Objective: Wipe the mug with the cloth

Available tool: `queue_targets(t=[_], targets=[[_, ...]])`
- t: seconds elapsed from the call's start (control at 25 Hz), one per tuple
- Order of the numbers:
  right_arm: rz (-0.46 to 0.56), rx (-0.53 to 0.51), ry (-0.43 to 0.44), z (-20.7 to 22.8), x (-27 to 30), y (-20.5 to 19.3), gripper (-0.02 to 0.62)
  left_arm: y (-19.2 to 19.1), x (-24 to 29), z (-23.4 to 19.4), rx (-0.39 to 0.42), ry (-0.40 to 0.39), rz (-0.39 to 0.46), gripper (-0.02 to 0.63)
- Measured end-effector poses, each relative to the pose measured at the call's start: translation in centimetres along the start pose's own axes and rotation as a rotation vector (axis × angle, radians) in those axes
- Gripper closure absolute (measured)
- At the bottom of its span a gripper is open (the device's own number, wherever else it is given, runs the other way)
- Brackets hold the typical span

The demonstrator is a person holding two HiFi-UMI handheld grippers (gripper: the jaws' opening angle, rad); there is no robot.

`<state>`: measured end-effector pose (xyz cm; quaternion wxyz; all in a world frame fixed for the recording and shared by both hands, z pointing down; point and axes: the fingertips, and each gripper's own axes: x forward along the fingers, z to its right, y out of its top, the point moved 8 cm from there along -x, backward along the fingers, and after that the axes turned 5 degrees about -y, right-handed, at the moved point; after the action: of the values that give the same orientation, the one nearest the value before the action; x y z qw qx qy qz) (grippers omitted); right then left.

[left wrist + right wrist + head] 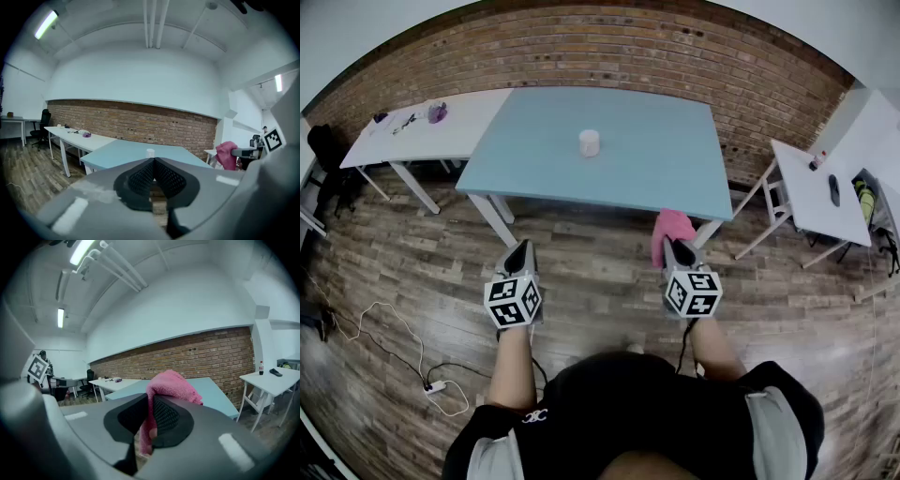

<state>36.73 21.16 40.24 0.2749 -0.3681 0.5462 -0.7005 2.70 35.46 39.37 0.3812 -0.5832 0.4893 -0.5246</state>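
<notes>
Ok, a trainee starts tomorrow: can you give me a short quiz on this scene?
1. True or false: the left gripper holds the white mug.
2. The pink cloth is: A) on the mug, B) clamped in the right gripper, C) in the left gripper.
3. Which table bears the mug?
Key: 1 false, it is shut and empty; 2 B; 3 the blue table.

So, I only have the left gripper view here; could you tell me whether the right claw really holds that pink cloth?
Observer: Yes, the right claw is shut on the pink cloth, which bunches above it.
Operator: Are we at the table?
Observer: No, the left claw and the right one look short of the blue table, over wooden floor.
Operator: Any floor hazards?
Observer: A white power strip with cable lies at our left.
</notes>
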Motion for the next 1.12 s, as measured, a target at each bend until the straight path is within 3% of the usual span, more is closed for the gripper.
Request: queue_targets(t=[0.64,1.12], targets=[[0.012,-0.024,-0.001,-1.5,0.8,0.0,0.560,-0.2,0.0,-2.2,-0.016,0.005,0.006,0.604],[0.014,-0.028,-0.072,-7.4,1.9,-1.2,0.560,0.2,0.0,-8.3,-0.005,-0.064,0.001,0.604]])
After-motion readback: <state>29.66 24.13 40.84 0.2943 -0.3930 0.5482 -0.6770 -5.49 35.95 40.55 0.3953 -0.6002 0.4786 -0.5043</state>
